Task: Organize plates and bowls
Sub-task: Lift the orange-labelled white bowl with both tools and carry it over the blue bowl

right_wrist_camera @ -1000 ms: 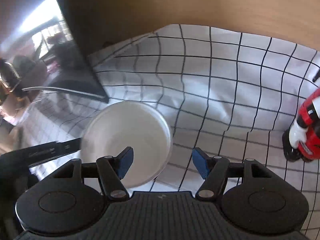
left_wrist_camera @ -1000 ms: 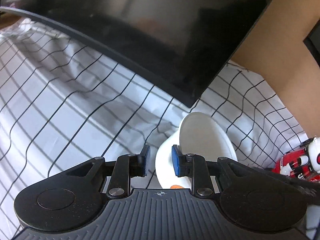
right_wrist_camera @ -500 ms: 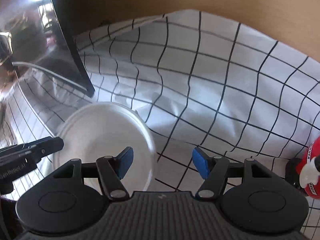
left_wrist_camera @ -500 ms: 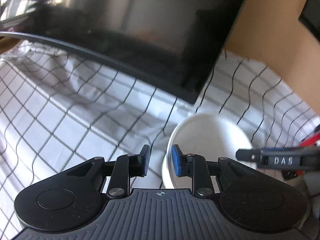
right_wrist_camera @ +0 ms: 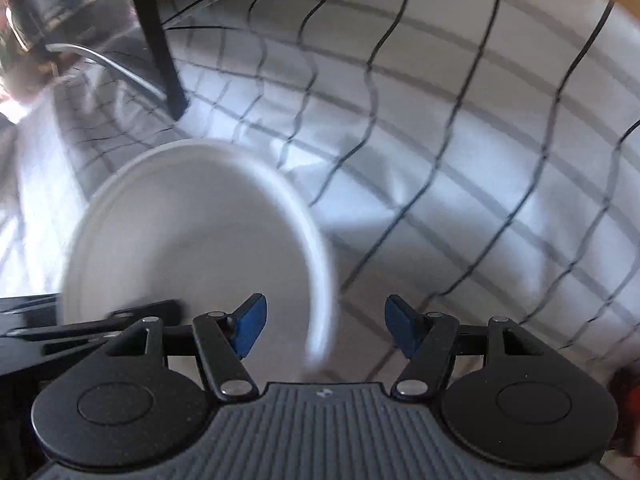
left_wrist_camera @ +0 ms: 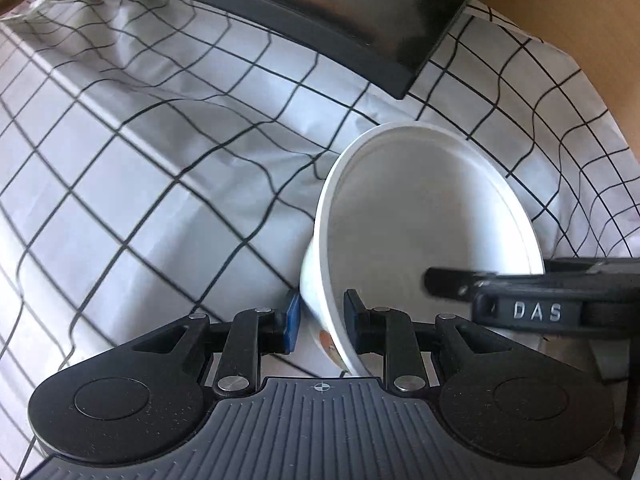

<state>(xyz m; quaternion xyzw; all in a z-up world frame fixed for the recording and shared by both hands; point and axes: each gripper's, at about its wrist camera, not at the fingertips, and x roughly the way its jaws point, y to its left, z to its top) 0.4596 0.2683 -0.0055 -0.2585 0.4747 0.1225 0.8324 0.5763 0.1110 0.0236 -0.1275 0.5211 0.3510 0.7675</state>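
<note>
While I've got the white bowl (left_wrist_camera: 432, 216) pinched by its rim in the left gripper (left_wrist_camera: 320, 322), w/ one blue pad outside the wall and the other inside, the job looks barely begun to me: one bowl in hand, no stack or plates anywhere in sight, so sorting is nearly all still ahead. From the left wrist cam the bowl sits tilted at about 1 o'clock over the checked cloth (left_wrist_camera: 140, 184). A dark screen (left_wrist_camera: 320, 8) fills 12 o'clock. At 3 o'clock a black bar marked DAS crosses the bowl's mouth; prob the other tool, can't confirm. Whether the bowl's base touches the cloth is hidden behind it.

Right wrist cam: right gripper (right_wrist_camera: 322, 326) jaws spread wide, nothing between them; the bowl rim (right_wrist_camera: 320, 280) runs down just inside the left pad, approx 11 o'clock. Bowl is blurred. Red thing at 4 o'clock is cut off by the frame edge, can't ID.
</note>
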